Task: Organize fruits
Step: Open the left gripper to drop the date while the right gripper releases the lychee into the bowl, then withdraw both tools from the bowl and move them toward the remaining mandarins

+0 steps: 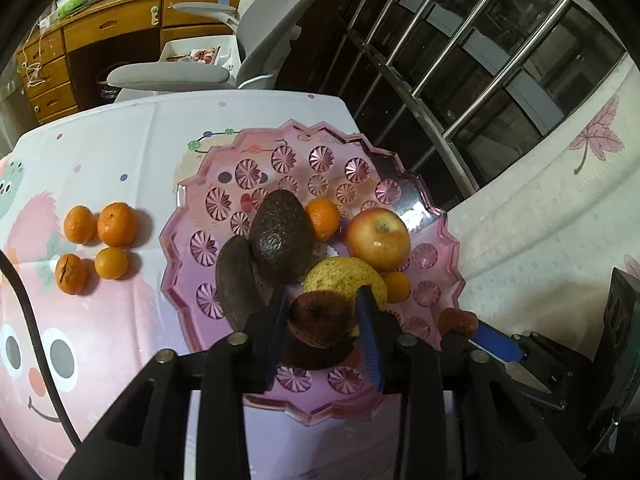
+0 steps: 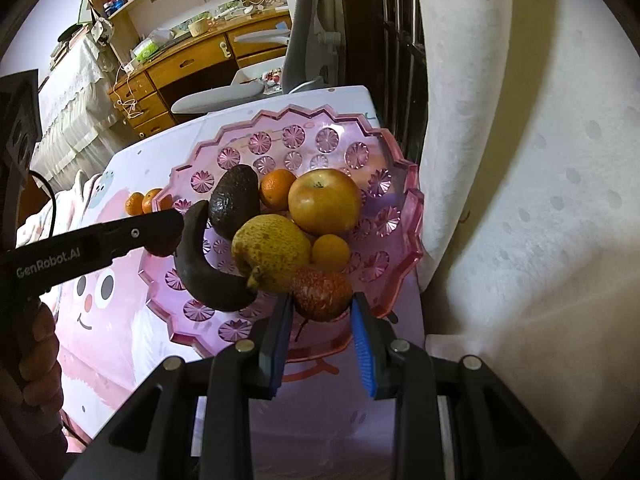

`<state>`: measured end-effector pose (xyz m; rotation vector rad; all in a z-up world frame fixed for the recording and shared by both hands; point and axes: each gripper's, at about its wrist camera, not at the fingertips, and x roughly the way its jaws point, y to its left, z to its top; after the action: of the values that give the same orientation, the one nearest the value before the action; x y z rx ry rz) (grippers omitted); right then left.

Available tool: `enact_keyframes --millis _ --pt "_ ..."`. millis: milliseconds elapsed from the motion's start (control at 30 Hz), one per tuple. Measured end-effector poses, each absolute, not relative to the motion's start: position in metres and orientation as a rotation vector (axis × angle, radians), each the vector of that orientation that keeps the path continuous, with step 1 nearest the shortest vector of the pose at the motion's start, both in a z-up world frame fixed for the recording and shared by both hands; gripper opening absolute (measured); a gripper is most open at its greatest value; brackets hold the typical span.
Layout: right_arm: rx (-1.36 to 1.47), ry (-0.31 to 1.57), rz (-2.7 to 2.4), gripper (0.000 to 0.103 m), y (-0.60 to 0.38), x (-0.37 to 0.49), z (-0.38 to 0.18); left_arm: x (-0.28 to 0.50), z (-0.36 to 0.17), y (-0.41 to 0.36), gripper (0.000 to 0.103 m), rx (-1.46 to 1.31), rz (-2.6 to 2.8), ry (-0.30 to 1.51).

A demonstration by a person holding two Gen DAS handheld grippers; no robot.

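Note:
A pink glass fruit plate (image 1: 436, 256) (image 2: 400, 200) holds an avocado (image 1: 280, 236) (image 2: 234, 200), a dark curved banana (image 1: 234, 284) (image 2: 204, 268), an apple (image 1: 378, 238) (image 2: 324, 200), a spotted yellow pear (image 1: 340, 276) (image 2: 270, 252) and two tangerines (image 1: 322, 218) (image 2: 330, 252). My left gripper (image 1: 324, 320) is shut on a dark brown round fruit (image 1: 320, 318) above the plate's near side. My right gripper (image 2: 322, 312) is shut on a reddish speckled fruit (image 2: 320, 292) (image 1: 456, 320) at the plate's near rim.
Several tangerines (image 1: 98, 240) (image 2: 140, 202) lie on the cartoon tablecloth (image 1: 100, 340) left of the plate. A white curtain (image 2: 520, 200) hangs at the right, a window grille (image 1: 460, 60) behind. A grey chair (image 1: 180, 74) and wooden desk (image 1: 100, 36) stand beyond the table.

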<state>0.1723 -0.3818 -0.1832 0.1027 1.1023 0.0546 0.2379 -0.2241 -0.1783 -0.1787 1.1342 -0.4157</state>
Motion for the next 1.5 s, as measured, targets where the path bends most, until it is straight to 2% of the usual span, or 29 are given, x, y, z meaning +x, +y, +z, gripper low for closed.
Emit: enact_keyframes --millis 67,100,167,300,767,1500 --pt "0.115 1.099 0.057 0.031 -0.384 0.173 -0.183 0.238 -0.178 -0.224 0.052 -0.187 -0.418 1.134" --pt "0.13 1.099 0.06 0.033 -0.385 0.173 -0.183 0.238 -0.178 -0.224 0.054 -0.187 -0.413 1.136" --pt "0.153 1.1 0.058 0.047 -0.387 0.174 -0.183 0.236 -0.176 -0.22 0.055 -0.19 -0.403 1.137" --pt "0.17 1.093 0.061 0.047 -0.385 0.173 -0.181 0.233 -0.173 -0.21 0.059 -0.211 -0.382 1.144" --pt "0.219 1.071 0.1 0.047 -0.353 0.165 -0.169 0.197 -0.15 -0.155 0.059 -0.225 -0.328 1.133" --pt "0.373 1.012 -0.024 0.047 -0.237 0.105 -0.151 0.139 -0.13 0.011 0.059 -0.159 -0.305 1.143"
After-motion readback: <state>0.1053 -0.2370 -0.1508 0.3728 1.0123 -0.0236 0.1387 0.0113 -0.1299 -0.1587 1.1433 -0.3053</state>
